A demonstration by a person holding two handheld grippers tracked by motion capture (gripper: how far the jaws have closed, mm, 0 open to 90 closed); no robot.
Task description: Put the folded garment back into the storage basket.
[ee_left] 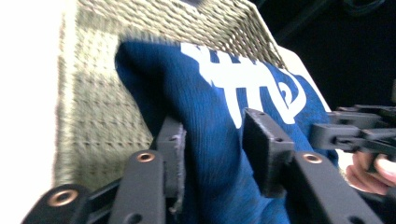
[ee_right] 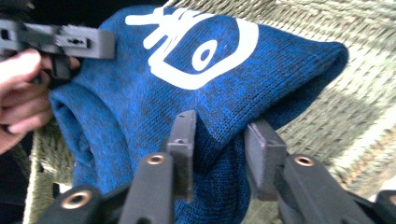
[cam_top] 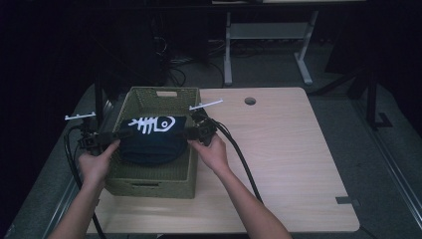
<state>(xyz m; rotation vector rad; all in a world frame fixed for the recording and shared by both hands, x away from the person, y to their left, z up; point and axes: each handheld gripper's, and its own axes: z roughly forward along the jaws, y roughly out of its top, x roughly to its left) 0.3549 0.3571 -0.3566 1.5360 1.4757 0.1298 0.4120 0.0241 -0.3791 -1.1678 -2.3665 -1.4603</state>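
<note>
A folded dark blue knitted garment (cam_top: 149, 144) with a white fish-skeleton print lies in a woven olive basket (cam_top: 164, 92), its top level with the rim. My left gripper (cam_top: 115, 136) is at the garment's left end and my right gripper (cam_top: 188, 132) at its right end, each held by a hand. In the left gripper view the blue cloth (ee_left: 210, 93) runs between the parted jaws of the left gripper (ee_left: 210, 128), resting loosely against them. The right gripper (ee_right: 222, 128) likewise has a fold of the garment (ee_right: 140, 102) between its parted jaws, unpinched.
The basket stands on the left part of a light wooden table (cam_top: 283, 149) with a round cable hole (cam_top: 250, 101) at the back. Cables trail from both grippers toward the front edge. A grey desk frame (cam_top: 268, 35) stands on the dark floor behind.
</note>
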